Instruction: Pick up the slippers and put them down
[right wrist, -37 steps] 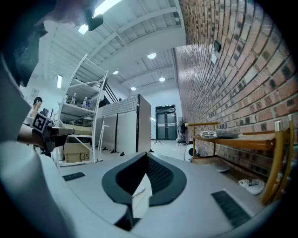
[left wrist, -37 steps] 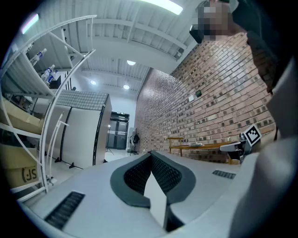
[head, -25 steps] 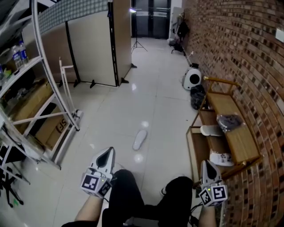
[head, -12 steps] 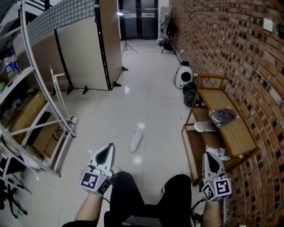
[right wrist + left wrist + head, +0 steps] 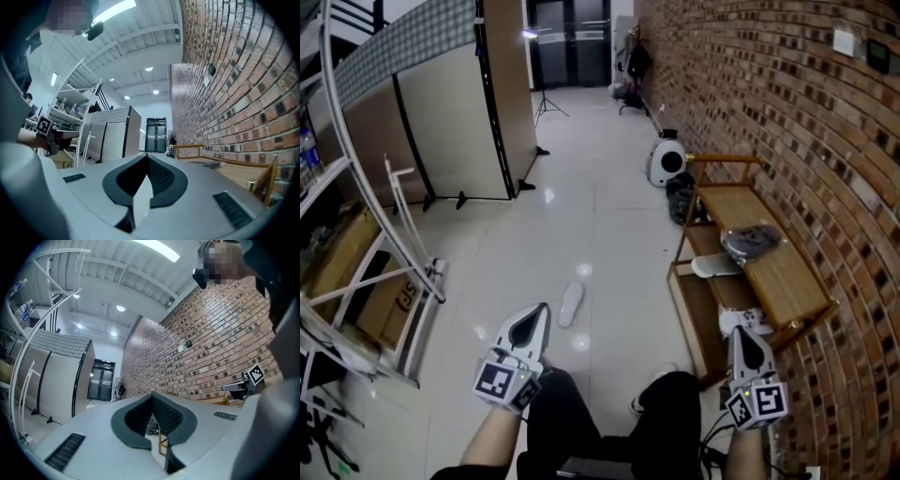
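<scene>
Left tool, closed like right tool, has neared the slipper, which seemingly points toward the doors.

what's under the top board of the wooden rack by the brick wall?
One white slipper and another white item, likely a slipper, on the lower shelf; the top board hides the rest.
</scene>
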Tool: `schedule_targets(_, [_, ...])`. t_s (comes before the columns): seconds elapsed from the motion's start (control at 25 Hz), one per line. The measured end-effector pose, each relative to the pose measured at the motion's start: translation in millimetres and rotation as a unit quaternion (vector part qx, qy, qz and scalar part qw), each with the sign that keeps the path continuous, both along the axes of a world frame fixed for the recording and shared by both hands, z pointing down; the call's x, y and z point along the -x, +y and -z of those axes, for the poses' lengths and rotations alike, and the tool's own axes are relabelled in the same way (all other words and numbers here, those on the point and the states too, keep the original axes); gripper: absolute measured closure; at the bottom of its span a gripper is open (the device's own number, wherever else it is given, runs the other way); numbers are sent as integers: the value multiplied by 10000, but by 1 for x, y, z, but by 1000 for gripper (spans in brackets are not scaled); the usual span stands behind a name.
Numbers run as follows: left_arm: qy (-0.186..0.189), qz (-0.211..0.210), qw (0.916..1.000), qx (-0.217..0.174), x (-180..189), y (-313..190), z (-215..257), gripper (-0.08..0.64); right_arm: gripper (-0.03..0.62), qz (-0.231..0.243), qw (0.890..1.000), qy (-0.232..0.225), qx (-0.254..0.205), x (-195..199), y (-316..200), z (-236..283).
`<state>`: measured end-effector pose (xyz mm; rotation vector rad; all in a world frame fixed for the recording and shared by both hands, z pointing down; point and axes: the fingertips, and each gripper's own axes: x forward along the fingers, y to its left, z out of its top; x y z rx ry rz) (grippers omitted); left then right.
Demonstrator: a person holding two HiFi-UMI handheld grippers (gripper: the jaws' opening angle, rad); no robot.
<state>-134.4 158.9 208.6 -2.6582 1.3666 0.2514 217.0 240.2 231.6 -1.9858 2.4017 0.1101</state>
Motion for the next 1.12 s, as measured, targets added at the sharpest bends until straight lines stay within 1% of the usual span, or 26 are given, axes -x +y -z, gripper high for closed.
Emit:
schedule_targets(0.12, [-16,-36,10000,47,-6,-9,-4,558,589,-26,10000,48,56,-5,-4,-3])
schedule_targets(0.24, [-61,-55,9999,126,-10,-24,-9,557,589,2,9999,46,115,-3,-18,-7])
schedule_targets(0.44, [-29,-38,9997,219,-13,-63,-21,557,589,133,9998,77,116,12,-67,-14])
schedule_targets(0.56, [27,3,9994,349,-11,-87,-32,557,589,213,9996,-10,202,21,-95,-23])
schedule_targets(0.68, [38,9,9991,421,-14,-112,-39,558,589,259,9995,-65,195,27,-118,-24])
schedule_targets(0.88, [-15,-135,9990,436,-30,-140,-37,557,589,178,9997,9,194,16,-147,-20])
schedule_targets(1.04, [0,-225,9989,421,-38,-172,-32,558,589,66,10000,26,44,6,-165,-5])
schedule_targets(1.12, [37,-339,9987,391,-51,-189,-29,558,589,-57,9999,82,-25,-5,-172,3])
